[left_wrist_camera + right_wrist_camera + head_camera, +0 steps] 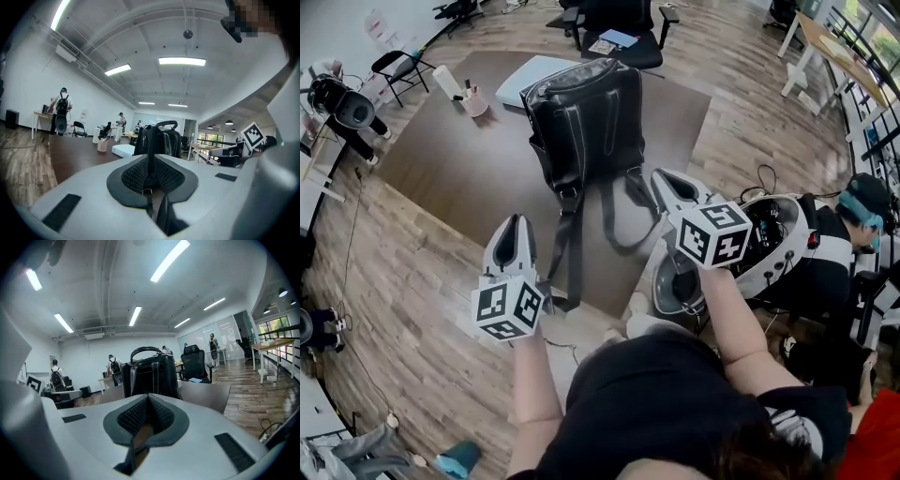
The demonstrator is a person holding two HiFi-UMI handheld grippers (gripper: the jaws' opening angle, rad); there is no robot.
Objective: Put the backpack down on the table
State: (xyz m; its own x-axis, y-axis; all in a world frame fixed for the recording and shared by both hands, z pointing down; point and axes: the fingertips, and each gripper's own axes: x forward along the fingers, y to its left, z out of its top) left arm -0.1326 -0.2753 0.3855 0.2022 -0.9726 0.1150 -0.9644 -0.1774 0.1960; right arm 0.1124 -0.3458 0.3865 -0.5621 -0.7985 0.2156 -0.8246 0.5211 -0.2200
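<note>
The left gripper (515, 225) hangs over the table (441, 159) near its near edge, jaws closed. A strap (570, 253) lines up with their slit in its own view, yet from above it lies just beside the gripper, so I judge it unpinched. The backpack (581, 112) already stands upright past the table's middle, towards the far edge, with both straps trailing to the near corner. It is smooth black leather-like stuff with pale stitching, boxy and holding its shape. It is probably fairly heavy and a bit slick, so the arched top handle (146, 348) looks the surest hold. The right gripper (666, 178), near the right edge, is closed on nothing.
</note>
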